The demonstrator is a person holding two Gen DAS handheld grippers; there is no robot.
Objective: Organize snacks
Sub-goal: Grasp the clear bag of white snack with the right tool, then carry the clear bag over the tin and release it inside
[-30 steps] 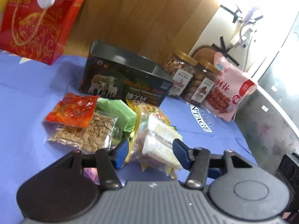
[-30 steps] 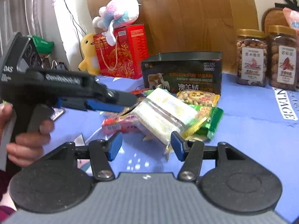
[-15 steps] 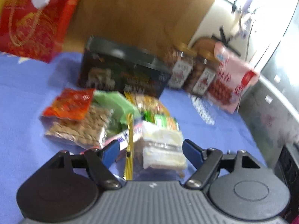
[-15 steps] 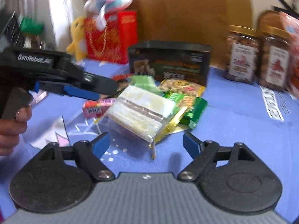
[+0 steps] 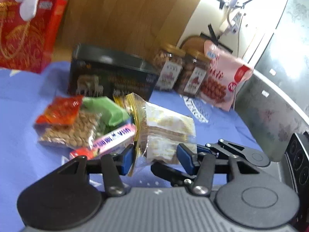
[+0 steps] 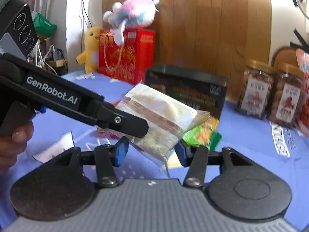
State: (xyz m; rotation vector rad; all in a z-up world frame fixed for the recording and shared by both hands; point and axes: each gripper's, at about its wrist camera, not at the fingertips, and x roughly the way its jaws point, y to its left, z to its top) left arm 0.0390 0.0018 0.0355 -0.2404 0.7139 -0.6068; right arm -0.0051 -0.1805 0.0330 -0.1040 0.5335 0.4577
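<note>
**Snack bag taken between both hand-held grippers**

Snack bag, a clear zip-top plastic bag of pale layered wafers point(image 5: 166, 133), is seen in the left wrist view between the blue pads of the left hand-held gripper point(image 5: 156, 159), whose jaws have just been closing; the left pad presses the bag's yellow zip edge, while contact at the right pad cannot be told through the blur. Compared with a second ago, the bag has been tipped up from the snack pile point(image 5: 81, 123) on the blue tabletop point(image 5: 21, 104). Its long axis runs away from the camera, toward the dark open box point(image 5: 114, 77).

In the right wrist view, the bag point(image 6: 160, 114) is seen raised above the tabletop point(image 6: 251, 135), its long axis slanting up and left. The right hand-held gripper point(image 6: 150, 153) has been closing too, and the bag's lower corner appears pinched between its pads. A lift toward the box point(image 6: 193, 89) seems to have been begun.
</note>
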